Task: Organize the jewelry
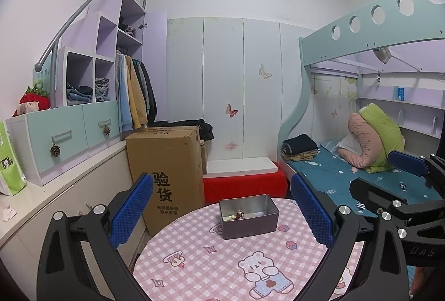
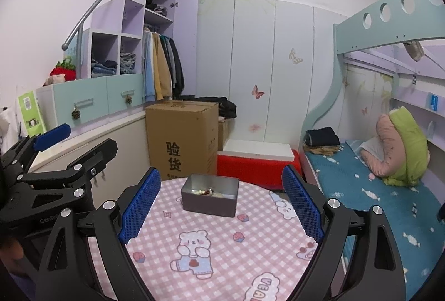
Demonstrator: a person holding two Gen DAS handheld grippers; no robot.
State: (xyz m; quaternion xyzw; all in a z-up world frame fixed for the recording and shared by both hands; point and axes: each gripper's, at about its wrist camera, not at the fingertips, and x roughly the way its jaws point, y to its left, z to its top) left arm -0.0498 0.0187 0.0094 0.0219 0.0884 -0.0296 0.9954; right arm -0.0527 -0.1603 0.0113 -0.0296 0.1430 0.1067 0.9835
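Observation:
A grey metal tin (image 1: 248, 217) stands open near the far edge of a round table with a pink checked cloth (image 1: 208, 267). Jewelry (image 1: 238, 215) lies inside it: pale beads and a dark red piece. The tin (image 2: 210, 196) and the jewelry (image 2: 207, 192) also show in the right wrist view. My left gripper (image 1: 222, 210) is open and empty, raised above the table on the near side of the tin. My right gripper (image 2: 222, 203) is open and empty, also short of the tin. Each gripper shows at the edge of the other's view.
A tall cardboard box (image 1: 167, 170) stands behind the table at the left, and a red box with a white lid (image 1: 244, 181) behind the middle. A bunk bed (image 1: 361, 178) with pillows lies at the right. Drawers and shelves (image 1: 64, 139) line the left wall.

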